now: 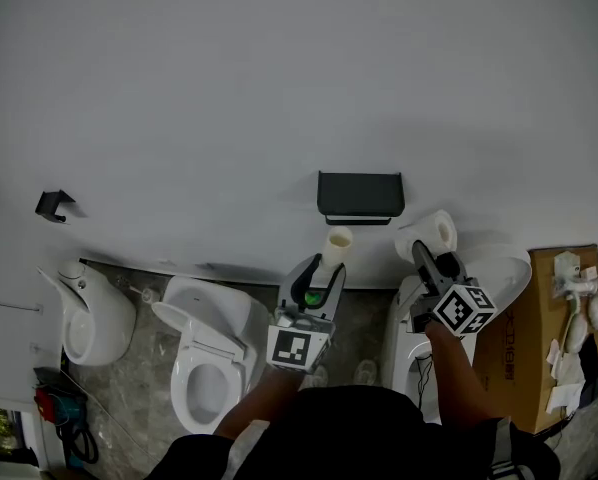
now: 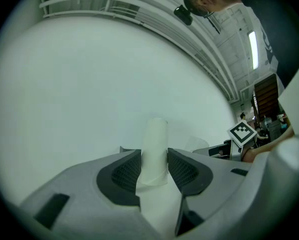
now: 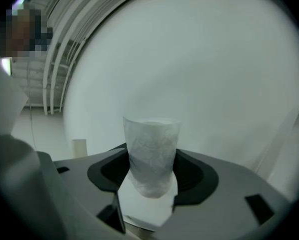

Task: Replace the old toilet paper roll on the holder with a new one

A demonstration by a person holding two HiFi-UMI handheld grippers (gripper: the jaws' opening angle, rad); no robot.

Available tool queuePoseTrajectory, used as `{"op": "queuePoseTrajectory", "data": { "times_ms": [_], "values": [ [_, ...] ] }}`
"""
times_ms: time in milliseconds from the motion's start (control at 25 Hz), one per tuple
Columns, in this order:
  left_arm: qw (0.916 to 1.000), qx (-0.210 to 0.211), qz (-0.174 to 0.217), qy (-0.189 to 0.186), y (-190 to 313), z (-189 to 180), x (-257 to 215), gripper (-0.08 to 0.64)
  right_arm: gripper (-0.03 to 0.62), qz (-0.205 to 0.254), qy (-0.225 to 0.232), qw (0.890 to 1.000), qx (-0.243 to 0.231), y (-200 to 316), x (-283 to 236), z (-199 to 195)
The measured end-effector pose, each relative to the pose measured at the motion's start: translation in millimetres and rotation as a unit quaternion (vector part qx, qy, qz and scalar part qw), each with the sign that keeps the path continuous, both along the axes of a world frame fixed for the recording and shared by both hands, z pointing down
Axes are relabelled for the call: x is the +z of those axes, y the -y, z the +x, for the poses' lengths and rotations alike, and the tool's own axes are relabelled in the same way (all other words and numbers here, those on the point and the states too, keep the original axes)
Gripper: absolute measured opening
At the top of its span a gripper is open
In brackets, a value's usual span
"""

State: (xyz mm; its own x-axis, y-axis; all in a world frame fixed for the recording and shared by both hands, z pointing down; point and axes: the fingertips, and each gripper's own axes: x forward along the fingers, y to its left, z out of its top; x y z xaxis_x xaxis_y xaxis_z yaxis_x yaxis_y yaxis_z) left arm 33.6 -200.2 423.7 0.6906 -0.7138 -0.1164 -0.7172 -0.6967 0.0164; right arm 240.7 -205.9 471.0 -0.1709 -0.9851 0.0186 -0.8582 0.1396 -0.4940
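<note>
The left tongs [image 1: 326,268] hold an empty tube [image 1: 337,243] made of pale card. In the left gripper view the two dark pads squeeze the tube from both sides. The tongs are about half closed, because the tube is thin. The tube stands up straight between the pads and sticks out past their tips.

The right tongs [image 1: 420,253] hold a new roll [image 1: 428,234] of white toilet paper. In the right gripper view the pads press on both sides of the roll. These tongs are spread wide, because the roll is fat. Most of the roll sticks out past the tips.

The black holder [image 1: 360,197] is fixed low on the white wall [image 1: 279,88], near where the wall meets the floor [image 1: 144,378]. In the head view the tube shows just under the holder's left corner. The new roll shows just under its right corner. I cannot tell if either one touches the holder.

A small black hook [image 1: 53,205] is on the wall, far to the left. A white toilet [image 1: 207,353] with its lid up stands on the floor, left of the left tongs. A brown box [image 1: 532,343] stands on the floor at the right edge, past the right tongs.
</note>
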Motion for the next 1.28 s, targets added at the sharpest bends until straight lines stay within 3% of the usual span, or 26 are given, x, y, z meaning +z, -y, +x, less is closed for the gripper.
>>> {"op": "queuePoseTrajectory", "data": {
  "times_ms": [200,400,560,800,920,1280],
  "values": [
    [0.9998,-0.011,-0.017,-0.004,3.5,-11.8,4.8,0.163,0.265,0.010,0.103,0.995,0.017,12.1,3.3,12.9],
    [0.9993,-0.028,-0.025,0.005,12.0,-26.8,14.5,0.163,0.265,0.007,0.207,0.978,0.035,26.1,9.8,20.3],
    [0.9992,-0.034,-0.021,0.008,13.8,-32.7,18.4,0.163,0.265,-0.005,0.315,0.948,0.055,30.9,26.9,28.4],
    [0.9989,-0.042,-0.020,0.009,16.1,-39.7,16.2,0.163,0.265,-0.021,0.457,0.887,0.055,43.3,51.9,21.2],
    [0.9987,-0.047,-0.016,0.013,16.5,-43.4,16.3,0.163,0.265,-0.028,0.479,0.876,0.048,47.4,56.7,15.0],
    [0.9982,-0.057,-0.015,0.013,14.1,-49.9,15.7,0.163,0.265,-0.030,0.480,0.876,0.033,52.5,56.6,0.5]
  ]
}}
